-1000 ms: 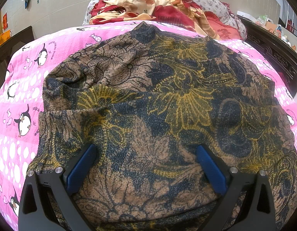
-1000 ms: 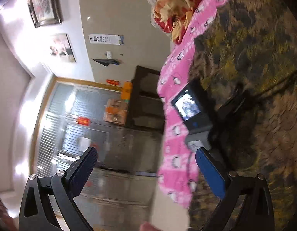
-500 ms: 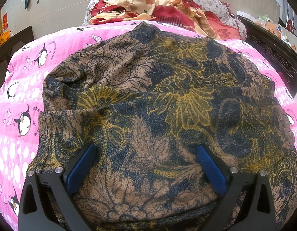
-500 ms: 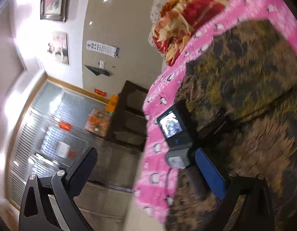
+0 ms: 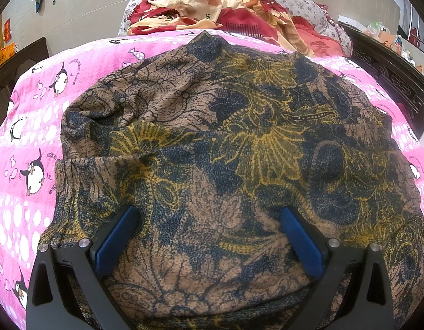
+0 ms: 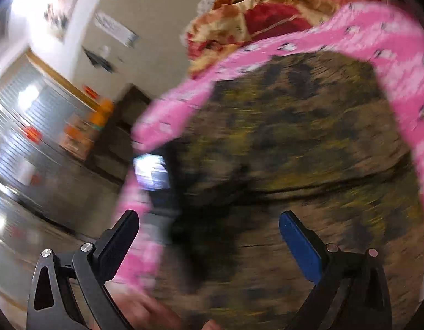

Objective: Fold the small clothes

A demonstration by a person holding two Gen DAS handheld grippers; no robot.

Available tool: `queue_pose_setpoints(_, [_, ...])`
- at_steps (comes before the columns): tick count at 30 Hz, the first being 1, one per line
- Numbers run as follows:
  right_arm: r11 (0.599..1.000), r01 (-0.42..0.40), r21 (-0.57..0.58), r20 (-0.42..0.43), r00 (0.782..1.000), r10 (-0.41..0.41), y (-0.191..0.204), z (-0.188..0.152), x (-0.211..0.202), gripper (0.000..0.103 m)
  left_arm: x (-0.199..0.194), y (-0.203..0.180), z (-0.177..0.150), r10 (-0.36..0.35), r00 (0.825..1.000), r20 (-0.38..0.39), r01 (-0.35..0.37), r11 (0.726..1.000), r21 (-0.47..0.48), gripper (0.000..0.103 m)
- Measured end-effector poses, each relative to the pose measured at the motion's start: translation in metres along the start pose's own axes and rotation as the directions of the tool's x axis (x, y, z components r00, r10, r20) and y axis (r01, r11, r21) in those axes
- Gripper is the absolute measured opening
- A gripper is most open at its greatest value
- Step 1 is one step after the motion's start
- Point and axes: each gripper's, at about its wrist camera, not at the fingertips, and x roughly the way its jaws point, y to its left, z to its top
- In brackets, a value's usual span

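Your right gripper has swung round since a second ago: it was aimed past the bed's edge at the room, and now it faces the garment, its view smeared by the motion. Your left gripper has not shifted at all. Both are spread wide and hold nothing; the left one hovers low over the near part of the patterned garment, whether touching it I cannot tell.

From the left gripper outward, the brown, navy and yellow cloth fills the view from 6 o'clock up to 12. It lies mostly flat on the pink penguin bedsheet, which shows at 9 and 3 o'clock. A cross-wise edge at about 9 o'clock suggests one layer already lies over another, so a first fold looks done, though I judge that only from the seam line. A crumpled red and cream quilt sits beyond at 12 o'clock.

What remains, as I read it, is at least another fold and some smoothing.
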Motion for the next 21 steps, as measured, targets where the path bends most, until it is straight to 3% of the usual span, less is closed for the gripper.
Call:
queue_pose_setpoints(2, [0.986, 0.149, -0.073, -0.045, 0.987, -0.153, -0.013, -0.005, 0.019, 0.103, 0.000, 0.000, 0.000, 0.000, 1.000, 0.000, 0.000, 1.000, 0.000, 0.103])
queue_pose_setpoints(4, [0.963, 0.234, -0.133, -0.054, 0.969, -0.243, -0.024, -0.014, 0.033, 0.103, 0.000, 0.000, 0.000, 0.000, 1.000, 0.000, 0.000, 1.000, 0.000, 0.103])
queue_pose_setpoints(6, [0.953, 0.257, -0.161, -0.055, 0.962, -0.269, -0.034, -0.024, 0.043, 0.103, 0.000, 0.000, 0.000, -0.001, 1.000, 0.000, 0.001, 1.000, -0.001, 0.103])
queue_pose_setpoints(9, [0.913, 0.307, -0.267, 0.026, 0.950, -0.312, -0.028, -0.040, 0.045, 0.103, 0.001, 0.000, -0.001, -0.001, 1.000, 0.000, 0.001, 1.000, -0.002, 0.103])
queue_pose_setpoints(12, [0.848, 0.392, -0.358, 0.055, 0.915, -0.400, -0.018, -0.051, 0.054, 0.103, 0.001, 0.000, 0.000, 0.006, 1.000, -0.001, -0.006, 1.000, 0.003, 0.103])
queue_pose_setpoints(17, [0.877, 0.353, -0.326, 0.036, 0.932, -0.362, -0.028, -0.046, 0.050, 0.103, 0.000, 0.001, -0.001, 0.005, 1.000, 0.000, -0.005, 1.000, 0.001, 0.103])
queue_pose_setpoints(21, [0.863, 0.371, -0.343, 0.039, 0.924, -0.382, -0.024, -0.047, 0.051, 0.103, 0.004, -0.004, 0.002, 0.029, 1.000, -0.007, -0.029, 1.000, -0.004, 0.103])
